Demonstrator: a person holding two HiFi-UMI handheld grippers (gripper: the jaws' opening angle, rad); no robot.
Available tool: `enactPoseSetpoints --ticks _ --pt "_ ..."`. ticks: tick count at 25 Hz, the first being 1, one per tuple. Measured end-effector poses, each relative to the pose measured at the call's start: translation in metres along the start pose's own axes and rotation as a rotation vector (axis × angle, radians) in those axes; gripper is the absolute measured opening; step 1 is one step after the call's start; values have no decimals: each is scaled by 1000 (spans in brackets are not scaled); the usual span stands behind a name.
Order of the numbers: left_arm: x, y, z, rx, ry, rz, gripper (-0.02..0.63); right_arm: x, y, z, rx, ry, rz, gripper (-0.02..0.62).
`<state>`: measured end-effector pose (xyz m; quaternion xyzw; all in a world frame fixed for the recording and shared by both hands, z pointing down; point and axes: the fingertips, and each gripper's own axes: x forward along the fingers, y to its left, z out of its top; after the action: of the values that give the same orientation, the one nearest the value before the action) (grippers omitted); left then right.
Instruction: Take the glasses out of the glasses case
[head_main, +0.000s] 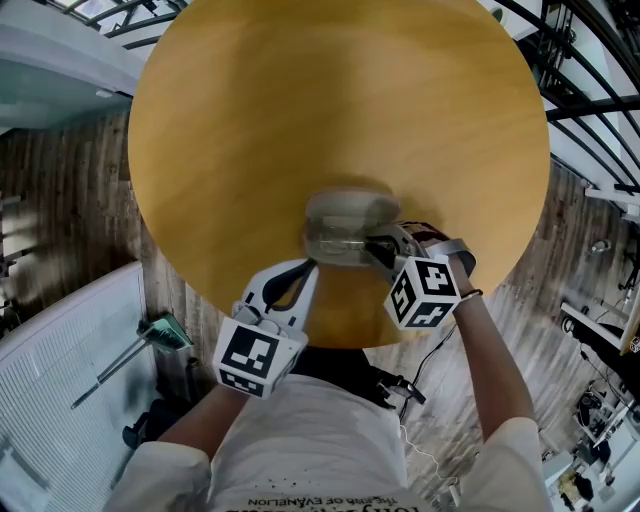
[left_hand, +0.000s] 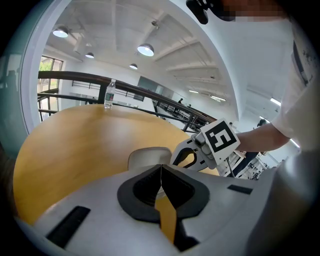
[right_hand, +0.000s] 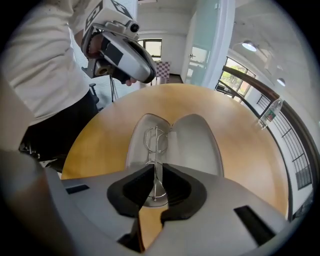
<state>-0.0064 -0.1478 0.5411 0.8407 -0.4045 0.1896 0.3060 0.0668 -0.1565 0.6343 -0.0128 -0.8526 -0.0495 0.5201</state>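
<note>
Right claw (right_hand: 156, 172) is pinched on the glasses (right_hand: 155, 140). I can see the thin wire frame running straight up between the two dark pads, with the jaws closed in on it from either side. The glasses are inside the open case (right_hand: 196, 145), lying lengthwise in the shell that sits on the left in the right gripper view. The other shell lies spread open beside it. The case rests on the round wooden table (head_main: 330, 110), near the edge closest to the person holding the rig.

Left claw (left_hand: 161, 172) now: its jaws are pressed together with nothing between them, only a hairline seam showing. From the head view it hangs at the table's rim, just beside the near left end of the case. Whether it touches the case I can't tell. Beyond the table's far side, a water bottle (left_hand: 108, 95) stands up by the railing.
</note>
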Motion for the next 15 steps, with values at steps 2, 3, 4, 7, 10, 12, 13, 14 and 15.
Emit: enactPoseSetpoints --ticks 2,3,4,7,10,12,13,14,15 --pt "0 0 0 -1 -1 1 25 3 2 -1 -1 6 40 60" --pt "0 0 0 -1 -1 2 25 5 3 -2 0 8 57 56" --pt "0 0 -1 -2 -2 3 25 7 4 -3 0 9 70 50" --pt "-1 1 -2 -5 -1 7 25 10 6 -3 -10 11 90 38" --pt "-2 3 -4 -6 0 11 25 12 8 0 -17 7 101 34" --pt "-3 4 -6 -9 2 12 25 12 9 1 -19 2 106 32" --pt "-3 3 -7 -10 3 13 25 11 9 1 -20 0 106 32" --pt "-2 2 -6 -11 3 13 25 10 8 1 -21 -3 106 31" --pt "-2 2 -6 -11 3 13 25 8 8 1 -22 -6 106 31"
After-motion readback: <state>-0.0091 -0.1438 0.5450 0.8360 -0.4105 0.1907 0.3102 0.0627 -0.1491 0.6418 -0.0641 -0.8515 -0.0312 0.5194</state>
